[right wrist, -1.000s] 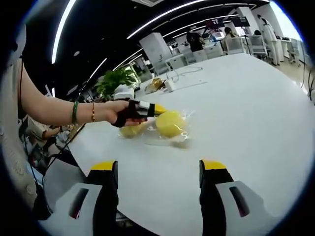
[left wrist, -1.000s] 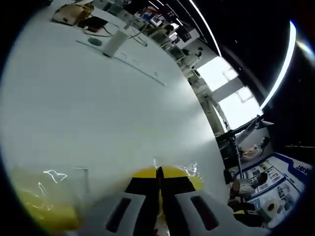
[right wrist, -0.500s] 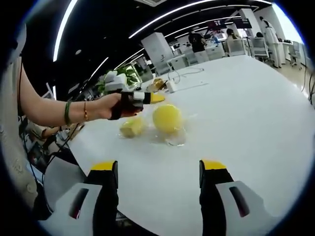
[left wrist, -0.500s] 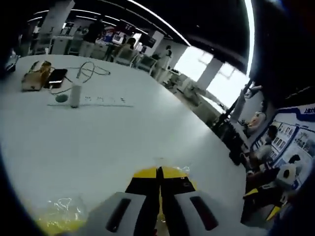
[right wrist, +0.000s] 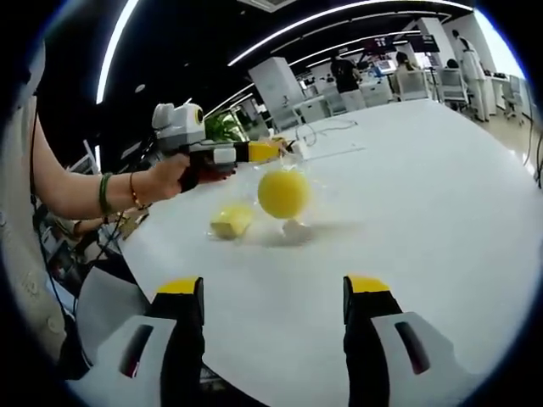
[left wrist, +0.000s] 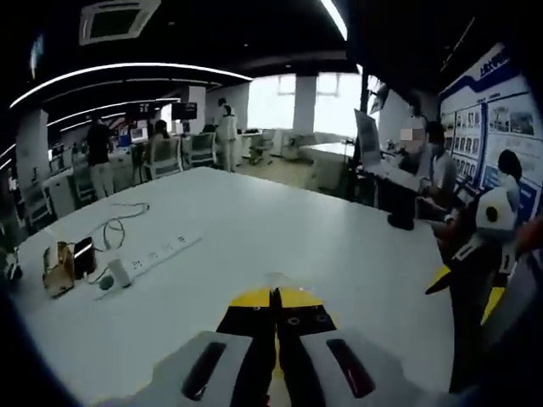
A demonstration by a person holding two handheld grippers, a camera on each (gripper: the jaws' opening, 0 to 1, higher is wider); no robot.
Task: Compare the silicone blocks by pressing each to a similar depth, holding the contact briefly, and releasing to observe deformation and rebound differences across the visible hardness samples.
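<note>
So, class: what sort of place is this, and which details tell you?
Probably an open-plan office or lab: a large white table with a power strip, rows of desks and chairs behind, and strip ceiling lights.

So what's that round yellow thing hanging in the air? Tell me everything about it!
The yellow ball-shaped block looks soft and smooth, wrapped in a clear crinkly bag. It hangs above the white table, not touching it, and a shadow lies beneath it. The left hand-held gripper, held in a person's hand, seems to pinch the top of the bag with its yellow tips shut. A flatter yellow block lies on the table nearby.
</note>
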